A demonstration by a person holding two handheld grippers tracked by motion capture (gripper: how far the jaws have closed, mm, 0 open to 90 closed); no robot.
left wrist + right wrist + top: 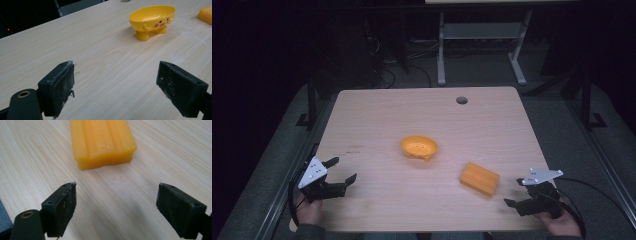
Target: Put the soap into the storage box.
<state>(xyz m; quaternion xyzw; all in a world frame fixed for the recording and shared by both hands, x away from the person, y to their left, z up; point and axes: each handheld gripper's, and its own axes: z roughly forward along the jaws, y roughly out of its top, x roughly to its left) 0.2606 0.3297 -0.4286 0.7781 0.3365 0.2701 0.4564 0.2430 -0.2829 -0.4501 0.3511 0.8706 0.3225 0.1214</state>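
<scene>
A yellow duck-faced dish (418,147) on short legs stands near the middle of the table; in the left gripper view the dish (152,21) is far ahead to the upper right. An orange ridged block (479,178) lies flat right of centre, and the same block (102,142) sits just ahead of my right gripper's jaws. My left gripper (342,170) rests open near the front left edge with nothing between its jaws (116,87). My right gripper (514,192) is open at the front right, a short way from the block (116,207).
The light wooden table (377,115) has a round cable hole (461,100) near its far edge. Beyond it a white desk frame (482,45) stands on a dark floor with cables. A hand holds each gripper at the table's near edge.
</scene>
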